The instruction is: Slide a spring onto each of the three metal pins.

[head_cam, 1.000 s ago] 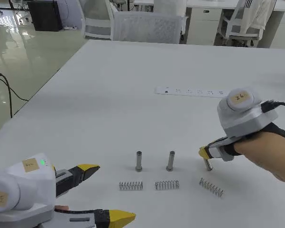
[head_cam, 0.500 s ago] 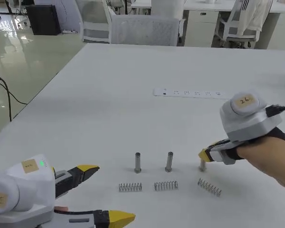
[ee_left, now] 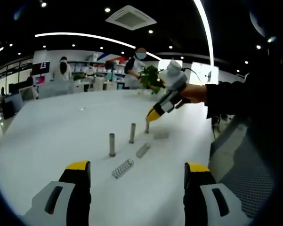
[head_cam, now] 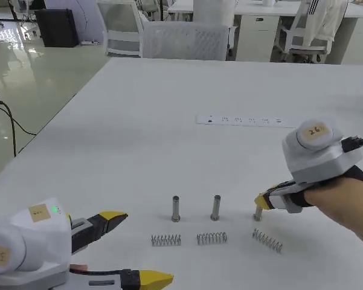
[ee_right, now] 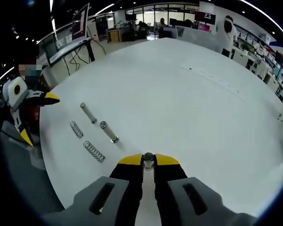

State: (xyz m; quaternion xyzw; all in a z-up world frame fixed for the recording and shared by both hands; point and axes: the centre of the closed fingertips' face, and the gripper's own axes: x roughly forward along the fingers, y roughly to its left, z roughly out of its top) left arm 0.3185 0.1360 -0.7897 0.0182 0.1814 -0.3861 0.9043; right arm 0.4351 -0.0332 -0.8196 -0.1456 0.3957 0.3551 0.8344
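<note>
A big white table [head_cam: 169,121] holds three metal pins [head_cam: 176,208] standing in a row. Three springs [head_cam: 166,240] lie at six o'clock of them. A power strip [head_cam: 241,120] lies at twelve o'clock.

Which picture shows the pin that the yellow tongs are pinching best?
The right gripper view: the pin stands up close, right between the tips of the right tongs. The head view shows it small and partly hidden; the left gripper view, far away.

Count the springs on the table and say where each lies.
3: left spring beside the left pin, middle spring beside the middle pin, right spring beside the right pin in the right gripper.
</note>
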